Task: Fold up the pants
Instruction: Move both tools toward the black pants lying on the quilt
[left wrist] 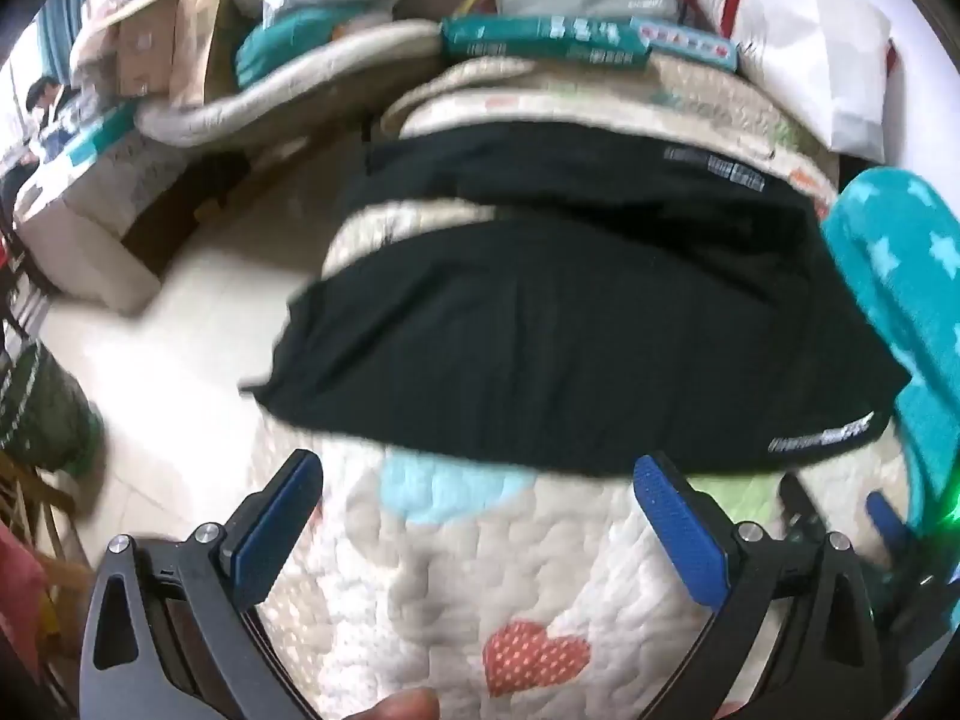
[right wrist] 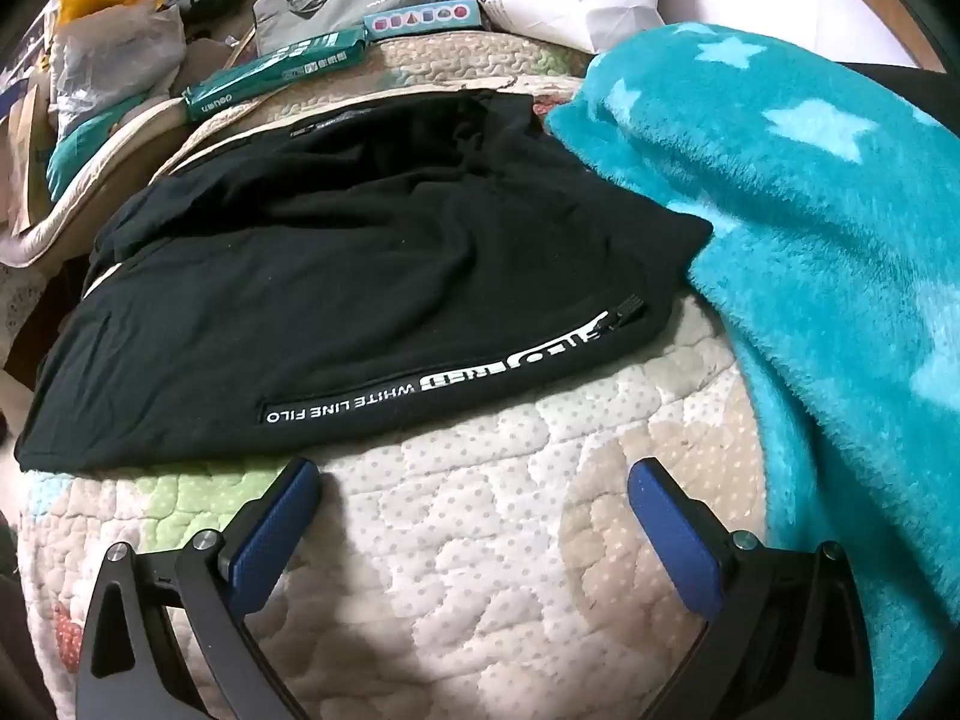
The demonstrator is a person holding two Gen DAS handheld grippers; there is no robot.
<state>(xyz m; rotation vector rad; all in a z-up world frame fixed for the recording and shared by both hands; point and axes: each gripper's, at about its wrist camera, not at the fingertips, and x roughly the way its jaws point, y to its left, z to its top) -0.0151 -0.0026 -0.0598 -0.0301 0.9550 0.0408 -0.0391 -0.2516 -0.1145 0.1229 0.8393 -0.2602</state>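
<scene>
Blurring across the left wrist view is smearing the black pants, so their folds and the white lettering near the hem are hard to read there. The far edge of the pants is running under clutter that cannot be made out well, and a teal star blanket is cutting off the right side of the quilted bed cover. A fingertip is just showing at the bottom edge of the left view; the rest of the person is out of frame.

Both hands are tilting their tools steeply downward toward the bed. The left tongs are standing wide apart, holding nothing, hovering just short of the near hem of the pants. The right tongs are likewise spread wide and empty, poised above bare quilt near the zip pocket edge. The pants are lying spread on the quilted cover, beside the blanket, with a green packet lying beyond them.
</scene>
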